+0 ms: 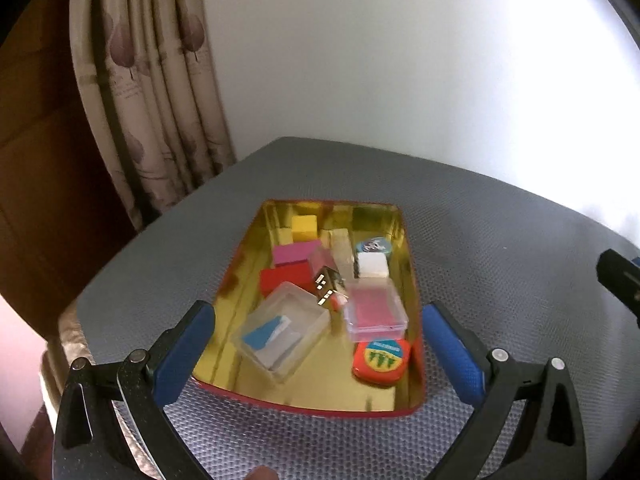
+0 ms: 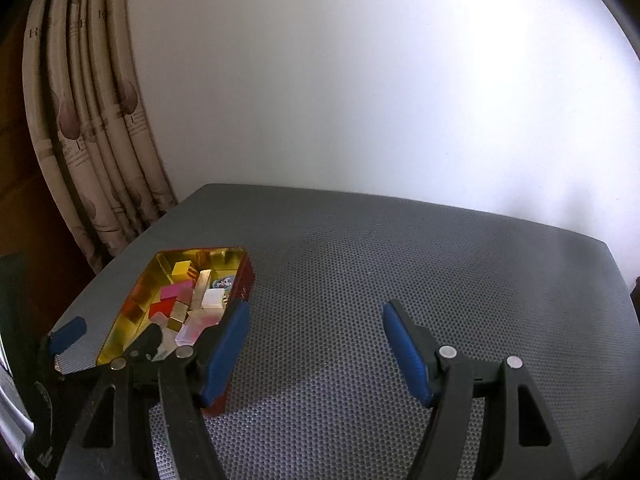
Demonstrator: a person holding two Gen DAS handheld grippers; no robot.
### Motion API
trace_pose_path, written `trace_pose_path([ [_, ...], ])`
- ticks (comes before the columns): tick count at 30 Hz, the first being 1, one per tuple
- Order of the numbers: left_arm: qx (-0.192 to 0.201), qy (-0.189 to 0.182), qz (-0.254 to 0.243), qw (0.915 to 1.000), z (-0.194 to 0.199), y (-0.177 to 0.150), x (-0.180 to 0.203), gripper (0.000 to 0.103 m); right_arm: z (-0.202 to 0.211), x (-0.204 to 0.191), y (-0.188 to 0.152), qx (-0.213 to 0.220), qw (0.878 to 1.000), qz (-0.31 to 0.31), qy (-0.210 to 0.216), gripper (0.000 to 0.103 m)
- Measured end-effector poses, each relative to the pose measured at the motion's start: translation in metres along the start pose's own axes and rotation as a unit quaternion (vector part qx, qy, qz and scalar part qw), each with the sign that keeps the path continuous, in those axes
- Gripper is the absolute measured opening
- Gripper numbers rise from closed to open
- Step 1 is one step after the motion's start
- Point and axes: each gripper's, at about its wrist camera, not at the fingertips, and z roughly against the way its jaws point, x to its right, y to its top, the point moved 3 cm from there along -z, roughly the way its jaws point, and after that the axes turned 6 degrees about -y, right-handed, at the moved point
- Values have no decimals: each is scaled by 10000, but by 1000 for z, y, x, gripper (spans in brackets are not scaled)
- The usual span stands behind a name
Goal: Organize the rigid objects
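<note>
A red tin with a gold inside (image 1: 412, 280) sits on the grey mat. It holds a yellow cube (image 1: 304, 227), a pink block (image 1: 294, 252), a red block (image 1: 280, 278), a white cube (image 1: 372, 266), two clear plastic boxes (image 1: 280, 330) (image 1: 374, 312), an orange badge (image 1: 382, 360) and other small pieces. My left gripper (image 1: 316, 344) is open and empty, its fingers astride the tin's near end. The tin also shows in the right wrist view (image 2: 140, 284), at the left. My right gripper (image 2: 316, 340) is open and empty over bare mat, to the right of the tin.
The grey perforated mat (image 2: 400, 260) covers the table top. A patterned curtain (image 1: 152, 100) hangs at the back left, with a white wall (image 1: 400, 60) behind. The right gripper's tip shows at the right edge of the left wrist view (image 1: 618, 276).
</note>
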Motion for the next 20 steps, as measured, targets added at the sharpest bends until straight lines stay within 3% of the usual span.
trace_pose_path([
  [6, 60, 180, 74, 9998, 3, 3, 0, 103, 3, 7, -2, 9, 10000, -20, 5, 71],
  [9, -80, -44, 141, 9999, -2, 1, 1, 103, 5, 9, -2, 35, 10000, -20, -8, 71],
  [20, -179, 1, 86, 9998, -8, -11, 2, 103, 9, 9, -2, 40, 10000, 34, -46, 71],
])
